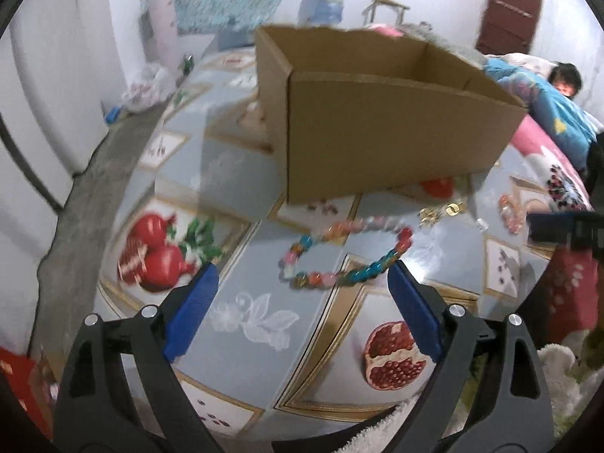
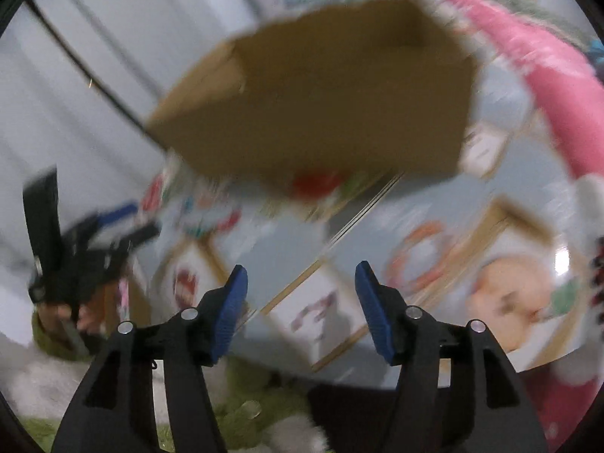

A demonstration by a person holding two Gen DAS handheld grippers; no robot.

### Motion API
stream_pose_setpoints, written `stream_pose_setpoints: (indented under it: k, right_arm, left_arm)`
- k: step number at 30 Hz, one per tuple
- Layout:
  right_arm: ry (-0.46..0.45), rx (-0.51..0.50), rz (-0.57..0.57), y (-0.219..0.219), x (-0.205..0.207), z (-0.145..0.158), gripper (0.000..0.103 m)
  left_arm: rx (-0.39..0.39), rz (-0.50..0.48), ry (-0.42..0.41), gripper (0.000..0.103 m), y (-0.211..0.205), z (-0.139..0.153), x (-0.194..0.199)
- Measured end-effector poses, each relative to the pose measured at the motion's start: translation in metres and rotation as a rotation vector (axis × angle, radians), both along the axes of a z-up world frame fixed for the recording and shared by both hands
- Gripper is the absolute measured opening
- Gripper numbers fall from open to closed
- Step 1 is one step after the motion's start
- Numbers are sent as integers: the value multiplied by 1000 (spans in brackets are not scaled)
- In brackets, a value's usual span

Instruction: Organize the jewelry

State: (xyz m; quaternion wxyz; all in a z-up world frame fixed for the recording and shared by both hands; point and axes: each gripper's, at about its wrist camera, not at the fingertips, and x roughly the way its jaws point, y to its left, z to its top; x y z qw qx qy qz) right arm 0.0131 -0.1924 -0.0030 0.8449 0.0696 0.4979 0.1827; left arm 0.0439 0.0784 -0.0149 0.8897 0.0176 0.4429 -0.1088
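A multicoloured bead necklace lies in a loop on the table, just in front of an open cardboard box. A small gold piece and an orange bead bracelet lie to its right. My left gripper is open and empty, just short of the necklace. My right gripper is open and empty above the table; its view is blurred. The box and the orange bracelet show there, and the left gripper at the left.
The table has a blue cloth printed with pomegranates. A wall and concrete ledge run along the left. A pink blanket and a person in blue lie at the right. A water bottle stands behind.
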Motion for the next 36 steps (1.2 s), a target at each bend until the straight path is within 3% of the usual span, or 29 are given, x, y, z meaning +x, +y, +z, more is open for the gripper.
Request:
stream_pose_setpoints:
  k: [3,5,11,16,18,27,36]
  right_arm:
    - [79,-105,3,26,4,-26,66]
    - [27,-144,14,36,-1,-24,76]
    - [42,-213,37,49,-4,-30,96]
    - [24,-135,21,39,-8,-31,97]
    - [20,-123,29,35,-9,-30,97]
    - [30,-154,54,40,-7,-32,97]
    - [59,84,-4,12,-1,-30,98]
  left_arm:
    - [-9,40,12,88,6,-7,5]
    - [-17,54,16,89,7,-11,6]
    - [-37,55,114,92,1,-29,13]
    - [11,31,111,95,-5,-32,8]
    - [84,12,116,96,-13,-34,5]
    - [82,49,160,96,-14,-31,8]
    - [76,88,108,96,-16,-31,6]
